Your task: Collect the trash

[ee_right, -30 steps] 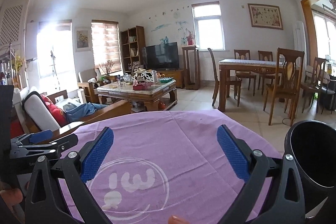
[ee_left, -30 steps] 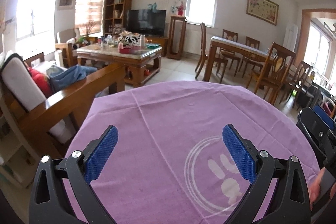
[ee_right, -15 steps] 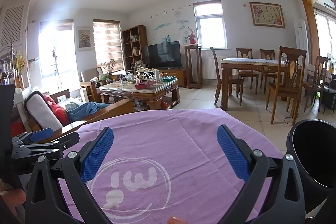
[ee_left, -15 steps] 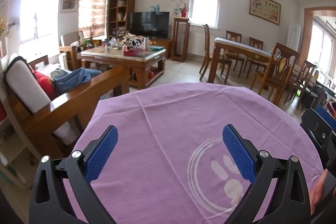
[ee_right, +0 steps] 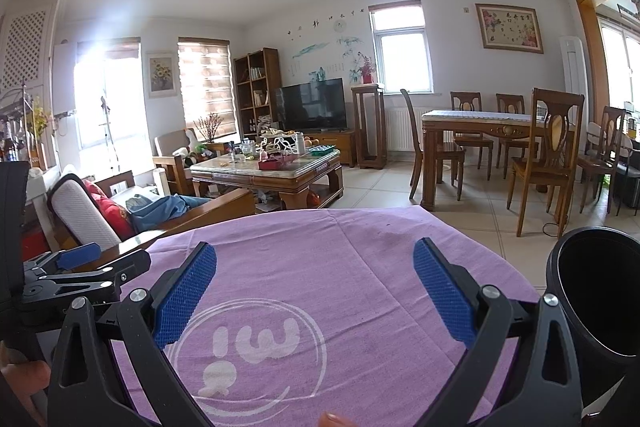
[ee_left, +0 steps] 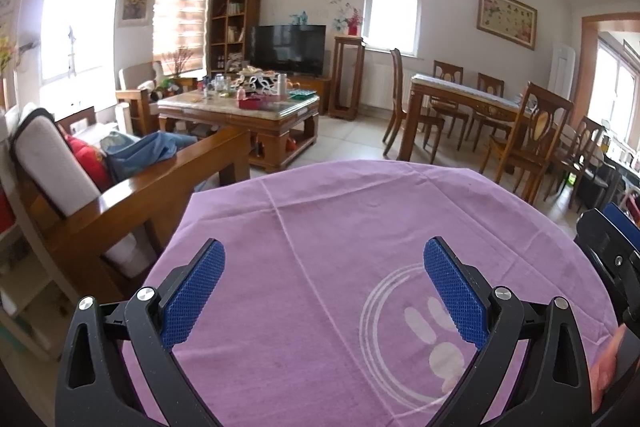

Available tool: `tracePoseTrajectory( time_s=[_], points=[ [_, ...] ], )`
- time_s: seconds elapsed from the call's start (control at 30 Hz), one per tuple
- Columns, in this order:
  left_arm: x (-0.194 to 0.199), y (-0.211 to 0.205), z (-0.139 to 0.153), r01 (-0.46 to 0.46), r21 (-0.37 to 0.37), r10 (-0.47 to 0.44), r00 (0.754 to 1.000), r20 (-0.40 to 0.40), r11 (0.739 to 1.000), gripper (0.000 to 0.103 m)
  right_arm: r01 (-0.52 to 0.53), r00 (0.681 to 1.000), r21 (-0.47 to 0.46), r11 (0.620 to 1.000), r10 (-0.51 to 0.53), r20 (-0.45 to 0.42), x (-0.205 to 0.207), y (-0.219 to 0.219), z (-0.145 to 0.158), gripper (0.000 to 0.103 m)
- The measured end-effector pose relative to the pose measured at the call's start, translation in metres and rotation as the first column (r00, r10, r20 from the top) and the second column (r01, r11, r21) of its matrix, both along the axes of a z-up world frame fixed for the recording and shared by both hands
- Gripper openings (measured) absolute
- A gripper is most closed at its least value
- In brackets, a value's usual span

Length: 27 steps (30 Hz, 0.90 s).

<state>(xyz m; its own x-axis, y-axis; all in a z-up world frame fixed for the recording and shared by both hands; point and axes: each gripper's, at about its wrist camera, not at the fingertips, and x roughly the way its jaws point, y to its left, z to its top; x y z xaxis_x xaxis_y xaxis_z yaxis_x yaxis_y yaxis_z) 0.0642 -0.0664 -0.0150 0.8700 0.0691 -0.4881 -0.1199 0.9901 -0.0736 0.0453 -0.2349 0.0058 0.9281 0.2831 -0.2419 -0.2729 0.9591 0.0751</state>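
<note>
My left gripper [ee_left: 322,259] is open above a purple tablecloth [ee_left: 360,219] with a white round logo [ee_left: 432,331]; nothing sits between its blue pads. My right gripper [ee_right: 314,263] is open too, over the same purple cloth [ee_right: 320,243], and holds nothing. A black round bin [ee_right: 600,295] stands at the table's right edge, just right of the right gripper, its dark mouth facing me. No trash shows on the cloth. The left gripper [ee_right: 80,267] appears at the left of the right wrist view, and the right gripper [ee_left: 612,247] at the right edge of the left wrist view.
A wooden sofa [ee_left: 132,195] with cushions stands left of the table. Beyond are a cluttered coffee table [ee_left: 240,107], a TV [ee_left: 288,45], and a dining table with chairs [ee_left: 480,107]. Tiled floor [ee_right: 460,199] lies between them. A hand [ee_right: 24,375] shows at lower left.
Both views have tilted slightly upward, showing more of the room and ceiling. Both grippers stay open and empty.
</note>
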Motion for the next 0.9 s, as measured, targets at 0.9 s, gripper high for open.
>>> tracePoseTrajectory(
  time_s=[0.9],
  points=[
    [-0.013,-0.014,0.002,-0.019,0.015,0.018,1.0,0.022,1.0,0.098,0.001,1.0,0.002,1.0,-0.001,-0.001,0.0,0.0,0.0,0.098]
  ],
)
